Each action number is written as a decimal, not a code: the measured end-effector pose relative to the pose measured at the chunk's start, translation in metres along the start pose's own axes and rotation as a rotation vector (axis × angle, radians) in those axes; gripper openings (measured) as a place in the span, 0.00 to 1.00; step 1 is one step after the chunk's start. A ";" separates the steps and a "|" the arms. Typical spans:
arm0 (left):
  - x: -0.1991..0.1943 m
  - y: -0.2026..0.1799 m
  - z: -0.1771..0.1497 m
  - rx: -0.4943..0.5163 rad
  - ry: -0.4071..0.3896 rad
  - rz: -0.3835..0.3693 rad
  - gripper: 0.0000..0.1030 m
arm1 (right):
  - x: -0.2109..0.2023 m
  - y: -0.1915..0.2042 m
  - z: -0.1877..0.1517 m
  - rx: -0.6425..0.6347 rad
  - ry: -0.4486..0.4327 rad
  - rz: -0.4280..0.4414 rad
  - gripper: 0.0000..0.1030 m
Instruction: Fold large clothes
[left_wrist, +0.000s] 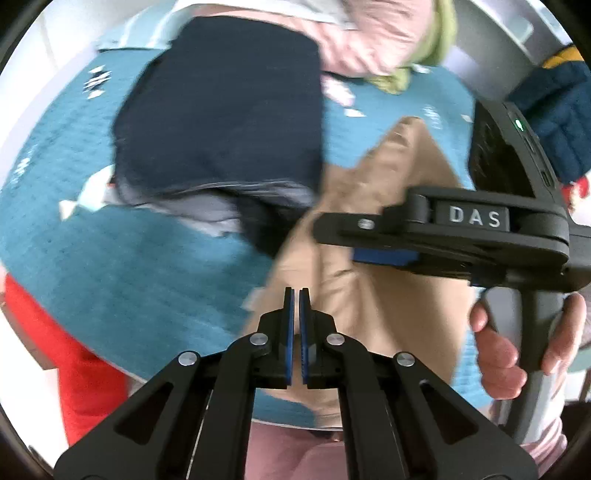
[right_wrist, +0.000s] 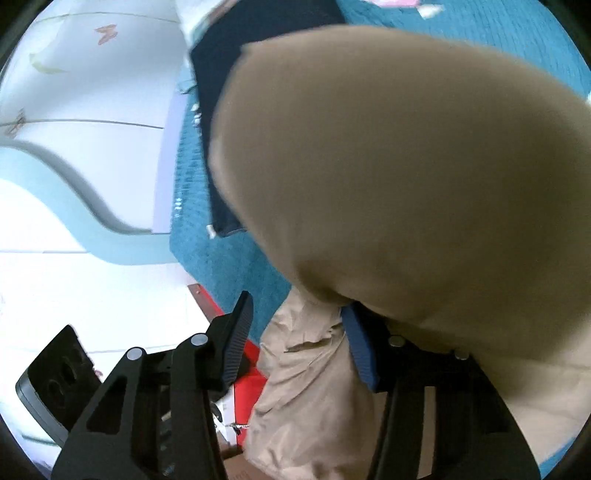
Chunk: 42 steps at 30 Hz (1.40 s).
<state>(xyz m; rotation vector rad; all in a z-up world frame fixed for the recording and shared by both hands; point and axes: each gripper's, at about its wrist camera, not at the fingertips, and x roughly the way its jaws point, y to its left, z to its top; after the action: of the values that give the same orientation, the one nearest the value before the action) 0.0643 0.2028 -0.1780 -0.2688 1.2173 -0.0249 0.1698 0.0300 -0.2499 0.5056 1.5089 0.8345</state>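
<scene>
Left wrist view: left gripper pinched closed, empty, above the tan garment, which runs from 6 toward 1 o'clock over the teal bedspread. Right gripper is nearer: jaws half apart, tan cloth between them; pad contact unclear. A blurred fold hides the far end. Folded navy garment lies at 11 o'clock.

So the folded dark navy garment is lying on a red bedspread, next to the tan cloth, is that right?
Not quite: the folded dark navy garment lies on a teal quilted bedspread, not a red one. The left wrist view shows this plainly. The rest holds: the tan cloth sits right beside it.
</scene>
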 end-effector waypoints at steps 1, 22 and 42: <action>0.000 -0.011 0.000 0.034 0.001 -0.045 0.03 | -0.003 0.000 -0.001 -0.010 -0.006 -0.003 0.46; 0.066 -0.021 -0.022 0.116 0.145 -0.075 0.02 | -0.095 0.003 -0.115 -0.021 -0.267 -0.389 0.09; 0.007 -0.030 -0.010 0.283 0.010 -0.195 0.03 | -0.118 -0.031 -0.124 0.027 -0.378 -0.446 0.03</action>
<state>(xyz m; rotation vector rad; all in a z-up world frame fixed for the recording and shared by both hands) 0.0614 0.1703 -0.1809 -0.1386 1.1780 -0.3648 0.0683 -0.1023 -0.2008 0.3059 1.2169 0.3461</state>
